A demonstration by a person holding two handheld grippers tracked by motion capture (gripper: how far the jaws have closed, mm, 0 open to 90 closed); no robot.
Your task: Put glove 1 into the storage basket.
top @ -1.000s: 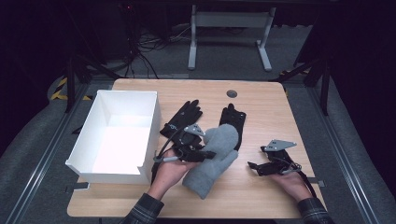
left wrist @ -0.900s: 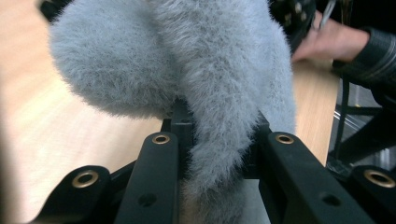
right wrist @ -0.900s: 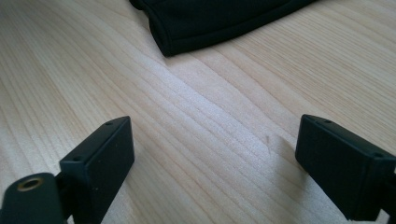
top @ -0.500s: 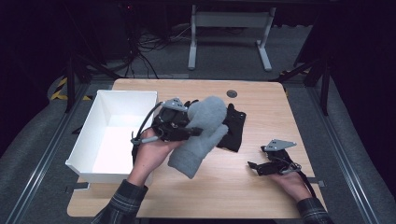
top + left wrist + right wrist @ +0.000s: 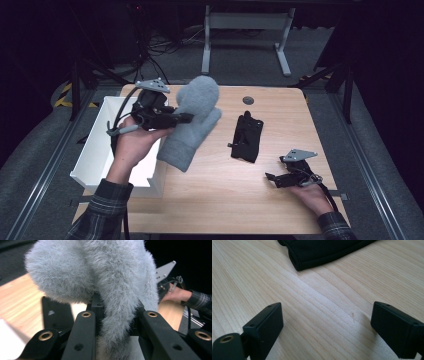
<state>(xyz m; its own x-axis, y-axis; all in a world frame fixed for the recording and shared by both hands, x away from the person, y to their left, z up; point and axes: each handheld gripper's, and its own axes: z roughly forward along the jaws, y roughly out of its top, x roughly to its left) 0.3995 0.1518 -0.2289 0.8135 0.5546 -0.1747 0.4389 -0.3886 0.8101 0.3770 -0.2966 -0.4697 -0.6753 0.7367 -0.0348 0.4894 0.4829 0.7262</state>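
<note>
My left gripper clamps a grey mitten, lifted off the table beside the white box. My right gripper rests low on the wood, jaws wide apart and empty, near a black glove.

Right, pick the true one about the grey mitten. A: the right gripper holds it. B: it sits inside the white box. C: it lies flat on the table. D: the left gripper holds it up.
D: the left gripper is clamped on the grey mitten, which hangs lifted beside the white box.
</note>
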